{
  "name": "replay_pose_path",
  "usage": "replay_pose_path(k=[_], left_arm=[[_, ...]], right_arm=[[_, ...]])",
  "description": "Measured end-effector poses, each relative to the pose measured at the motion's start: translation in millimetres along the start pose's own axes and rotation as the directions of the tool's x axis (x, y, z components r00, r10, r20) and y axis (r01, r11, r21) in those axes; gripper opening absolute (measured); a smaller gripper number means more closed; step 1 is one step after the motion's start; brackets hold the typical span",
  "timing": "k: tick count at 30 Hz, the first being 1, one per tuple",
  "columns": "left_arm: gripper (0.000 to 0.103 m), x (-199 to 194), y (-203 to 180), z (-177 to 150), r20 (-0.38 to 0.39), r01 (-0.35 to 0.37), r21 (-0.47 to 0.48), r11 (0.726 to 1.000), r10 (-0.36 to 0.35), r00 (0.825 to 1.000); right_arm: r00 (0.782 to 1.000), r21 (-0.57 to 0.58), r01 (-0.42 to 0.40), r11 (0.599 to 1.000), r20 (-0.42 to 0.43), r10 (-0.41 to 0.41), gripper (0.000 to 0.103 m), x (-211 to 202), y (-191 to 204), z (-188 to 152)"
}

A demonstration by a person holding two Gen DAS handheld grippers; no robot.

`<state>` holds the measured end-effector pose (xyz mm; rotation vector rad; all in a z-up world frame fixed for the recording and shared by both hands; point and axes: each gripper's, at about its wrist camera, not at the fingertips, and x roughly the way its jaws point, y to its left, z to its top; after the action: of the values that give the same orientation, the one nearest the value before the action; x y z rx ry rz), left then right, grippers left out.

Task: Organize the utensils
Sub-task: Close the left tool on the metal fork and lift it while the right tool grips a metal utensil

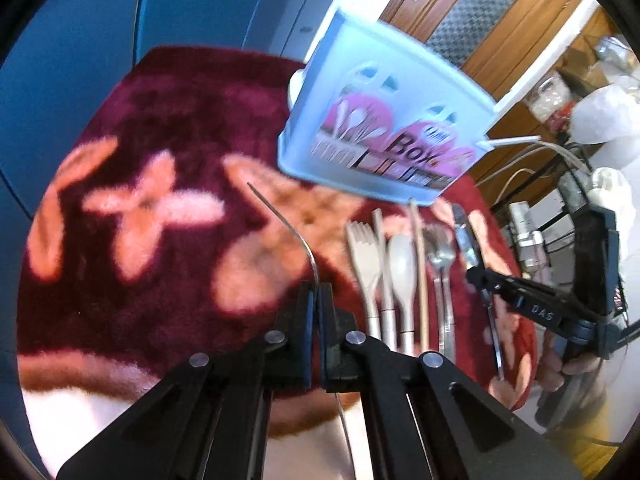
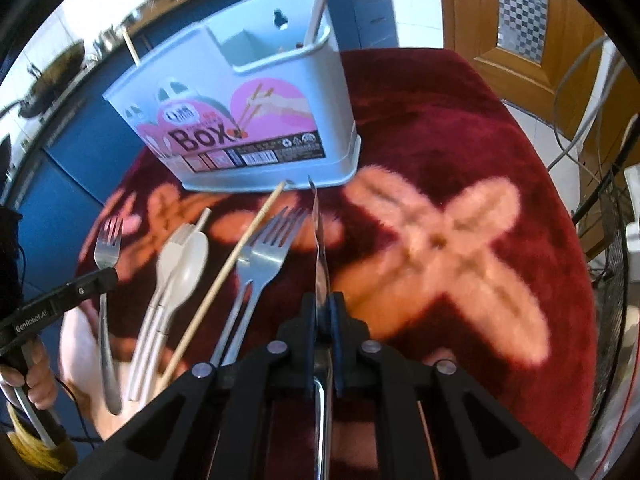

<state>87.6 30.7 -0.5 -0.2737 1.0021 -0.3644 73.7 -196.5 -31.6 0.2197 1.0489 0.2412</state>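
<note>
Broadly: red floral cloth (image 2: 460, 128) covers the worktop; utensil box (image 2: 256, 120) stands at its far side, loose cutlery row (image 2: 224, 264) lying near it. Left gripper (image 1: 318, 292) clenched on a steel fork (image 1: 280, 220), seen edge-on. Right gripper (image 2: 324, 304) clenched on a knife (image 2: 320, 232), blade pointing at the box. Risks: thin handles pivoting in narrow grips; knife tip clipping the box rim; the two utensils colliding over one compartment.
</note>
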Motion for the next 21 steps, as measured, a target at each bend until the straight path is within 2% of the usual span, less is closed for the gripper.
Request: replay_pose_path(k=[5,7,12,16,21], left_arm=[[0.0,-22,-19,4,0.107,0.011,0.062,0.998,-0.018,0.994],[0.0,-31,-24,4,0.148,0.022,0.079,0.997,-0.034,0.988],[0.0,-50,-34,7,0.22,0.053,0.104,0.993,-0.075,0.973],[0.0,-61,-42,8,0.278,0.047,0.134,0.99,-0.083,0.957],[0.0,-74,-51,9,0.338,0.025,0.167,0.986,-0.081,0.938]], right_arm=[[0.991,0.031,-0.042,0.999,0.13,0.038,0.008,-25,4,-10],[0.978,0.025,-0.049,0.998,0.205,0.043,0.008,-40,8,-15],[0.946,0.013,-0.031,0.999,0.324,0.026,0.008,-67,17,-15],[0.923,-0.002,-0.025,1.0,0.385,0.023,0.008,-80,22,-11],[0.907,0.006,-0.049,0.999,0.419,0.042,0.008,-86,22,-8]])
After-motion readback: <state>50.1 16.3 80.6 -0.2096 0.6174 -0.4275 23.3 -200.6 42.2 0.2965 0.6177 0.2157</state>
